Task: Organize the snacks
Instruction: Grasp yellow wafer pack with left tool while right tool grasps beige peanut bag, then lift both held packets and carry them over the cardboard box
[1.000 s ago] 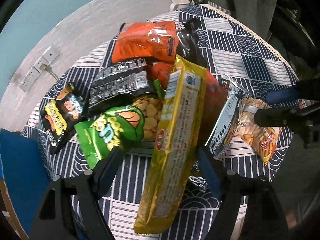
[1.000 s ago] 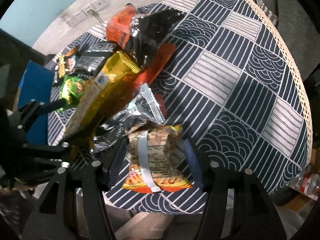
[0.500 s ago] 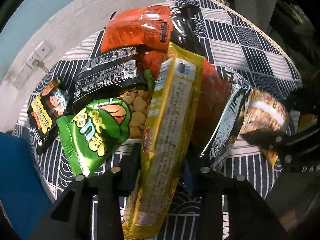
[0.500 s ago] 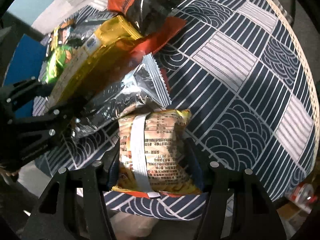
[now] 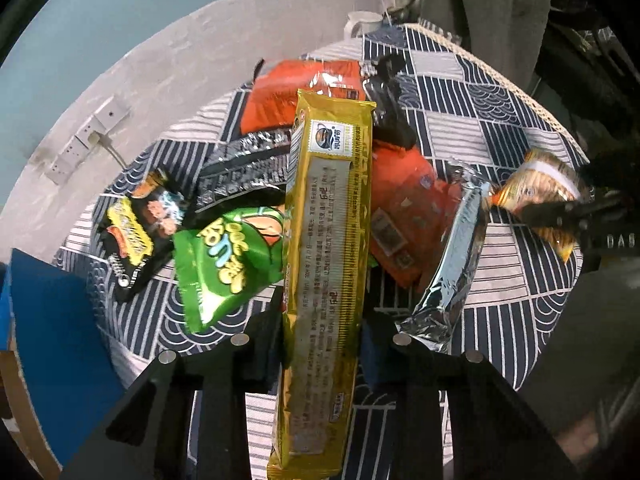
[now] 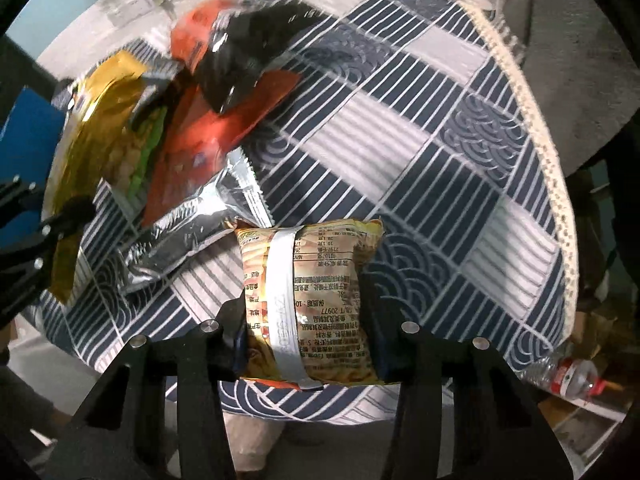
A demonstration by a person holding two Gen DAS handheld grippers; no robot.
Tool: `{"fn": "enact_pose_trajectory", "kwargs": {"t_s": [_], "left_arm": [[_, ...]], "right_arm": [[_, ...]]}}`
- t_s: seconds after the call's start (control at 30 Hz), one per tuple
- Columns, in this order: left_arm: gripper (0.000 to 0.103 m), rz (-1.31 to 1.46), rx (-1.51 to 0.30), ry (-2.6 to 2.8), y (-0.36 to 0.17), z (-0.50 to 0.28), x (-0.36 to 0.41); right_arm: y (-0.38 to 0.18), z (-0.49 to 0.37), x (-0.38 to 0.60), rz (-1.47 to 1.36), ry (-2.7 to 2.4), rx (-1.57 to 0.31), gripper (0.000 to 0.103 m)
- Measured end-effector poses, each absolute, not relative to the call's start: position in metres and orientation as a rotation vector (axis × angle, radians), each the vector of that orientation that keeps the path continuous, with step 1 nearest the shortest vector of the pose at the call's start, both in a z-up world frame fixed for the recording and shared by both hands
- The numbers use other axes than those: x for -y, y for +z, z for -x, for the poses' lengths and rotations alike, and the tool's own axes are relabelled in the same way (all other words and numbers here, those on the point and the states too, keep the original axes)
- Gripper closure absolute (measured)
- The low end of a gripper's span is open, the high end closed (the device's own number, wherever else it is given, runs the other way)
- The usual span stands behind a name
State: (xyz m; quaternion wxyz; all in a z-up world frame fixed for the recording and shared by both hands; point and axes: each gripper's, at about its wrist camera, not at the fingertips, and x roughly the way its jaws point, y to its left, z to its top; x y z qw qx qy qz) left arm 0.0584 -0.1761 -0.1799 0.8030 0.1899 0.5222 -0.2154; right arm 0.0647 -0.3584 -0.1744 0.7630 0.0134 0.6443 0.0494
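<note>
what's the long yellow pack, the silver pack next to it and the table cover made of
Long yellow pack: glossy plastic film, judging by glare and crimped ends. Silver pack: shiny foil-like film, mirror creases, serrated end. Table cover: looks like matte woven cloth with a cream lace edge.

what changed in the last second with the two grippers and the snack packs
The left gripper went from open around the long yellow biscuit pack to shut on it. The right gripper is closing on the small orange snack bag with the white seam, its fingers now against the bag's sides. The green peanut bag, silver foil pack and orange chip bags lie on the patterned cloth as before.
</note>
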Motion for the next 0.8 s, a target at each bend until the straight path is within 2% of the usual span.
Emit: {"fn": "enact_pose_trajectory", "kwargs": {"t_s": [0.4,0.8], "left_arm": [[0.071,-0.385,-1.041,-0.431,-0.140,-0.042,0.153],[0.071,-0.342,-0.973,-0.355,-0.094,-0.025,0.110]], "right_arm": [[-0.110,-0.054,0.361,-0.034,0.100,-1.265,0.058],[-0.063,-0.061,0.319,-0.032,0.219,-1.157,0.058]]}}
